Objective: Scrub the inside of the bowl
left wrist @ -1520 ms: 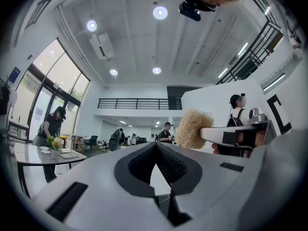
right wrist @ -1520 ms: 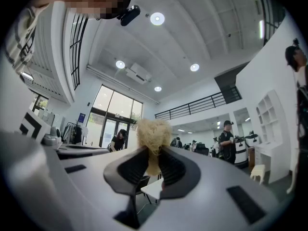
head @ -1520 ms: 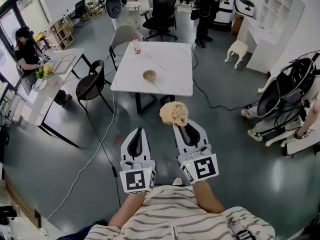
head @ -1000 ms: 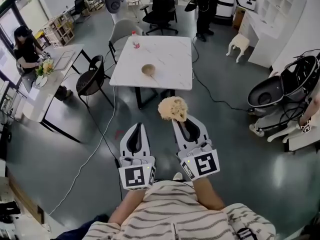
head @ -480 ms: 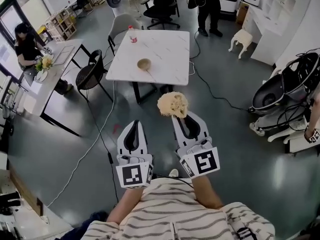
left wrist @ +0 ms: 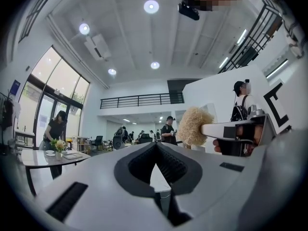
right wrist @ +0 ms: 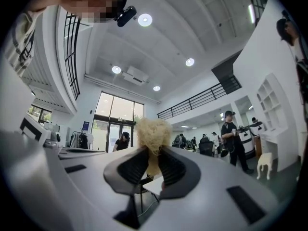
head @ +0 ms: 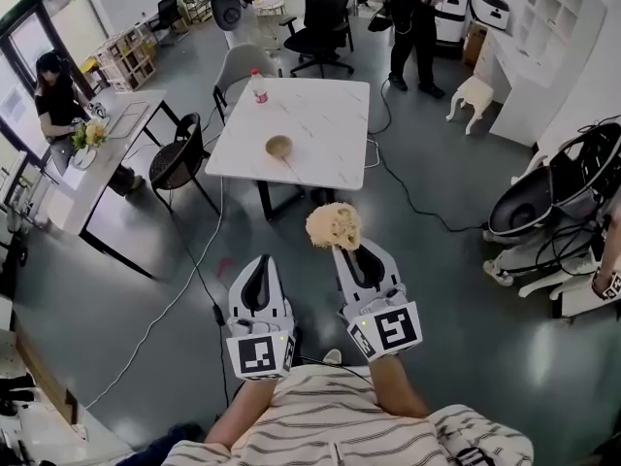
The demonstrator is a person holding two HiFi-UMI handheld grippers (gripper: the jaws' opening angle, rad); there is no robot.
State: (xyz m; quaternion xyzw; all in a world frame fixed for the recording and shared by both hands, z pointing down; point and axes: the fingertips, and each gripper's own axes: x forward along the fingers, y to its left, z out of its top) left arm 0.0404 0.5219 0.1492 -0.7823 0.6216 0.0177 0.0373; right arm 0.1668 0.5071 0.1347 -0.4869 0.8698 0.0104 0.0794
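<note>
A small tan bowl [head: 279, 146] sits on the white marble table [head: 330, 105], well ahead of both grippers across the grey floor. My right gripper [head: 345, 249] is shut on a tan fibrous scrubber [head: 334, 225], whose tuft sticks out past the jaw tips. The right gripper view shows the scrubber [right wrist: 152, 131] pinched between the dark pads of the right gripper [right wrist: 153, 154]. My left gripper [head: 258, 262] hangs beside it, shut and holding nothing. In the left gripper view the left gripper [left wrist: 156, 147] has closed jaws, and the scrubber [left wrist: 194, 125] shows at the right.
A bottle with a red cap [head: 259, 87] stands at the table's far left corner. A black chair [head: 178, 163] and a grey chair [head: 239, 66] flank the table. A cable [head: 184, 299] runs over the floor. A person [head: 412, 17] stands beyond; dark equipment [head: 543, 197] sits right.
The head view sways a little, and the table and bowl drift slightly in it. Both grippers keep their pose side by side, with the scrubber still in the right one.
</note>
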